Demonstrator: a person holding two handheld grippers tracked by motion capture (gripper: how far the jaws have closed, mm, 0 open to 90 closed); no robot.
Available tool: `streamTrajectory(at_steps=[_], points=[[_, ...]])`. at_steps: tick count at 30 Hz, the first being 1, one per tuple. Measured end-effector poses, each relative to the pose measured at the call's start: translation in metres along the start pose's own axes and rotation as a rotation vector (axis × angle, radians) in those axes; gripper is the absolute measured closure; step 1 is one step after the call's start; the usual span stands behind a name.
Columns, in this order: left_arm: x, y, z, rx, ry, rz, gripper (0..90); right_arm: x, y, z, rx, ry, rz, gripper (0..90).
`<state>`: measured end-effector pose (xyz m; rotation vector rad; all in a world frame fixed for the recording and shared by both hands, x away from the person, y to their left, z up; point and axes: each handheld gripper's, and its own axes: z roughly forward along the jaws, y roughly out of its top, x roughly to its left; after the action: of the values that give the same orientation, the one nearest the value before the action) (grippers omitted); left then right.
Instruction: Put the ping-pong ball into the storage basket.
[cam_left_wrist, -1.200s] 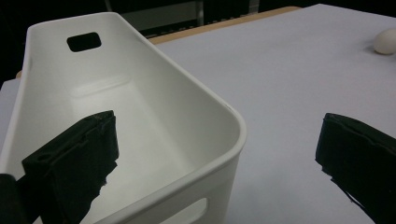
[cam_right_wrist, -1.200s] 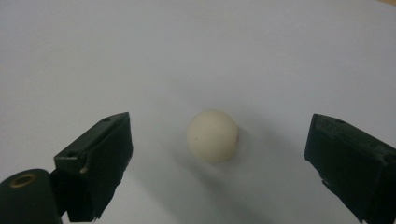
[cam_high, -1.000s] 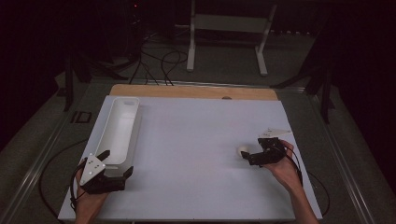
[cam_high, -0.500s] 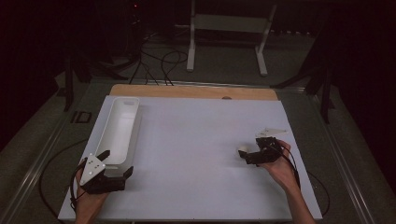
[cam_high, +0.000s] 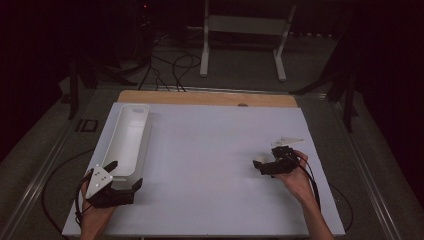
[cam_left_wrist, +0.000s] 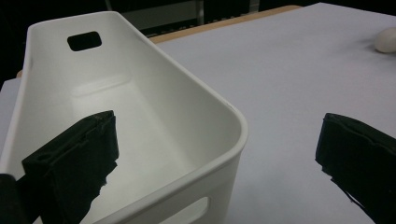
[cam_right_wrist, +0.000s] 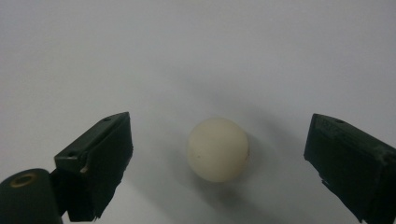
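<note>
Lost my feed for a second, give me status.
Right gripper open, jaws either side of the ball, not touching. Left gripper open, straddling the near corner of the bin. Nothing between ball and bin.

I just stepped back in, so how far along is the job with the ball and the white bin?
Nothing looks finished: the white bin holds nothing. In hand: the right gripper has its open jaws either side of the ball on the table, not gripping. The left gripper straddles the bin's near corner. Left: gripping the ball, probably carrying it to the bin.
</note>
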<state>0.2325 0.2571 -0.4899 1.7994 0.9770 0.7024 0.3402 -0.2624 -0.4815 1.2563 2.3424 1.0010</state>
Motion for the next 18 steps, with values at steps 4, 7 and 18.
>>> streamTrajectory(at_steps=[4, 7, 18], points=[[-0.0006, 0.0, 0.0002, 0.004, 0.002, 0.003, 0.0, -0.0003, 0.0001, 0.0021, -0.002, 0.0, 0.004, 7.5], [-0.001, -0.0001, 0.0008, 0.008, 0.002, 0.007, 0.0, -0.0007, 0.0001, 0.0037, 0.006, -0.004, 0.008, 7.7], [-0.0012, -0.0001, 0.001, 0.01, 0.002, 0.009, 0.0, -0.0013, -0.0007, 0.0099, 0.02, -0.008, 0.011, 7.9]])
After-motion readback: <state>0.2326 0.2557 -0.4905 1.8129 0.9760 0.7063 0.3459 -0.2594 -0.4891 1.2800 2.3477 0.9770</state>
